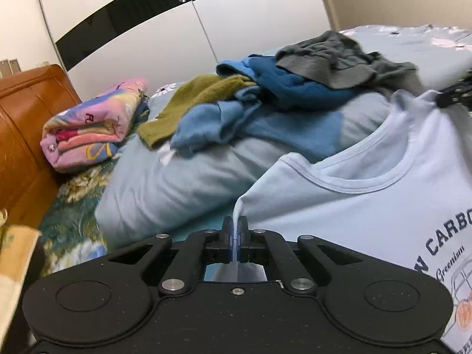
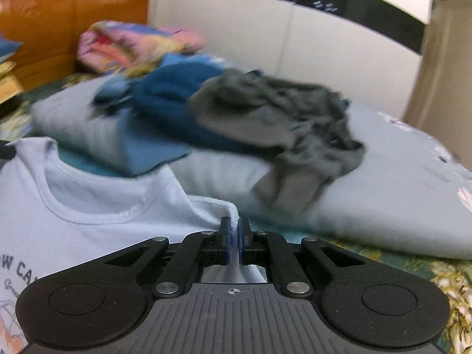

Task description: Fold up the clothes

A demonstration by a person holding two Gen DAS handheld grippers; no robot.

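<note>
A pale blue T-shirt (image 1: 368, 206) with dark lettering is held up between both grippers, its front and neckline facing the cameras. My left gripper (image 1: 235, 224) is shut on the shirt's left shoulder edge. My right gripper (image 2: 234, 225) is shut on the other shoulder edge of the same T-shirt (image 2: 88, 206). The far end of the right gripper (image 1: 454, 96) shows at the right edge of the left wrist view.
Behind the shirt lies a heap of clothes on grey-blue bedding (image 1: 177, 188): an olive piece (image 1: 188, 100), blue pieces (image 1: 295, 88) and a grey piece (image 2: 280, 118). A folded pink patterned blanket (image 1: 94, 126) lies by the brown headboard (image 1: 26, 124). White wardrobe doors (image 1: 250, 23) stand behind.
</note>
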